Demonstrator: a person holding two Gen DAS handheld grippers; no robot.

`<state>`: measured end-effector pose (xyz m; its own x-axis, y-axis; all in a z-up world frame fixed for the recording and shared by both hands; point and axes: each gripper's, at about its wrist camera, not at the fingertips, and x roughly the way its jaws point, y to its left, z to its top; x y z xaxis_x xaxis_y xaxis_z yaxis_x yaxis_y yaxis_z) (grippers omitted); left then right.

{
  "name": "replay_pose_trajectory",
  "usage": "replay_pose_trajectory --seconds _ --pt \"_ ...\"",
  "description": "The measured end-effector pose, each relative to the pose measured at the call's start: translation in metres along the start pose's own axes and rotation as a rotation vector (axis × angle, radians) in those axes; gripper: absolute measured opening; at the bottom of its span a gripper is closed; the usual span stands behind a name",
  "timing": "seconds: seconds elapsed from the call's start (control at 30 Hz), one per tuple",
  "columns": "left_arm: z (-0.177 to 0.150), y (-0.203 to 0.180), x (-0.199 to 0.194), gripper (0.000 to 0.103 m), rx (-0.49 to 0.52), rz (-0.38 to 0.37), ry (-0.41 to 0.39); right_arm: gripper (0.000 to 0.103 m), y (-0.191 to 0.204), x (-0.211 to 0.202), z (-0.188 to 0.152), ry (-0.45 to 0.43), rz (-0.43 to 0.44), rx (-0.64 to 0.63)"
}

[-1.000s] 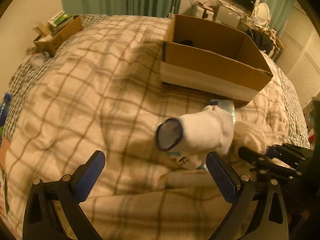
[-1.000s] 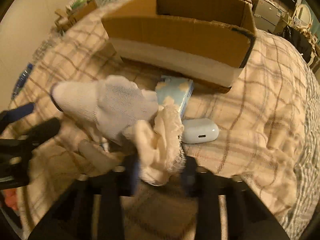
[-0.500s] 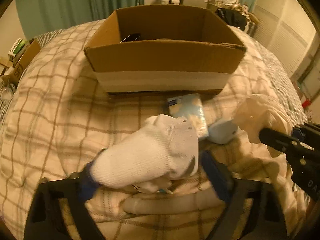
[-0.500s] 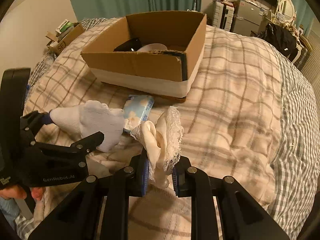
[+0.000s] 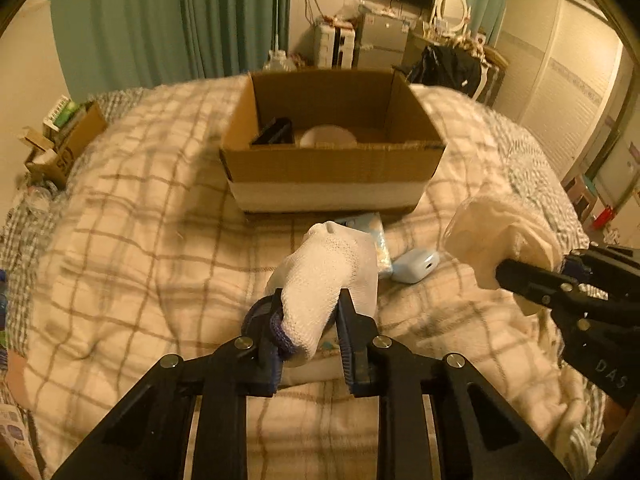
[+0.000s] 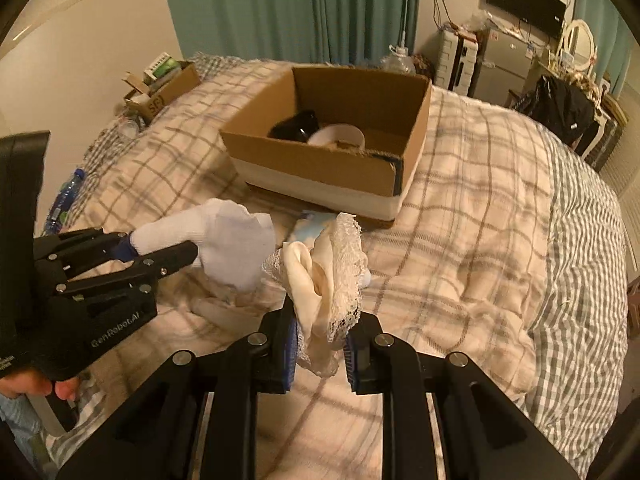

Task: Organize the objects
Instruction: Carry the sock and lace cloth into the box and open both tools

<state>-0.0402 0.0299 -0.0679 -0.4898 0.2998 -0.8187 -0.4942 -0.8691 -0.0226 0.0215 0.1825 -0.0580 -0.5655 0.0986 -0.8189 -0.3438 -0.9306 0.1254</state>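
My left gripper (image 5: 308,312) is shut on a white sock (image 5: 328,272) with a dark blue cuff, held above the bed; the sock also shows in the right wrist view (image 6: 224,236). My right gripper (image 6: 320,328) is shut on a cream lace-trimmed cloth (image 6: 328,272), seen in the left wrist view (image 5: 500,232) at the right. An open cardboard box (image 5: 332,176) stands ahead on the plaid bedspread (image 5: 140,240), holding a black item (image 5: 274,132) and a white bowl (image 5: 328,138).
A light blue packet (image 5: 380,236) and a pale blue earbud case (image 5: 416,266) lie on the bed in front of the box. A smaller cardboard box (image 6: 164,84) with items sits at the far left. A blue bottle (image 6: 66,196) lies at the bed's left edge.
My left gripper closed on the white sock and lifted it. Both grippers rose and drew back, so the box interior now shows. The right gripper still holds the lace cloth.
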Motion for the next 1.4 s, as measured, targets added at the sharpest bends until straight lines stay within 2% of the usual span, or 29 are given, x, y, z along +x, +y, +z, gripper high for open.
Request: replay_pose_trajectory --seconds 0.3,0.6,0.73,0.93,1.07,1.23,1.33,1.37,1.4 --pt "0.022 0.008 -0.052 0.022 -0.004 0.021 -0.089 0.018 0.018 -0.046 0.012 -0.077 -0.022 -0.056" --pt "0.079 0.016 -0.064 0.022 -0.002 0.025 -0.153 0.018 0.019 -0.067 0.071 -0.168 -0.034 -0.104" --pt "0.118 0.017 -0.051 0.022 0.01 0.019 -0.176 0.018 0.012 -0.056 0.108 -0.19 -0.026 -0.109" --pt "0.166 0.02 -0.012 0.022 0.035 0.022 -0.18 0.018 -0.013 -0.014 0.158 -0.181 -0.015 -0.07" --pt "0.182 0.022 0.028 0.022 0.05 0.045 -0.149 0.015 -0.029 0.024 0.179 -0.15 -0.02 -0.051" --pt "0.183 0.025 0.068 0.023 0.05 0.035 -0.13 0.015 -0.048 0.064 0.19 -0.125 -0.022 -0.026" --pt "0.182 0.025 0.086 0.031 0.036 0.018 -0.11 0.017 -0.05 0.076 0.189 -0.133 -0.036 -0.023" --pt "0.183 0.025 0.089 0.038 0.03 0.015 -0.106 0.019 -0.05 0.077 0.188 -0.15 -0.043 -0.018" --pt "0.182 0.026 0.091 0.045 0.025 0.009 -0.106 0.029 -0.051 0.077 0.188 -0.162 -0.042 -0.009"
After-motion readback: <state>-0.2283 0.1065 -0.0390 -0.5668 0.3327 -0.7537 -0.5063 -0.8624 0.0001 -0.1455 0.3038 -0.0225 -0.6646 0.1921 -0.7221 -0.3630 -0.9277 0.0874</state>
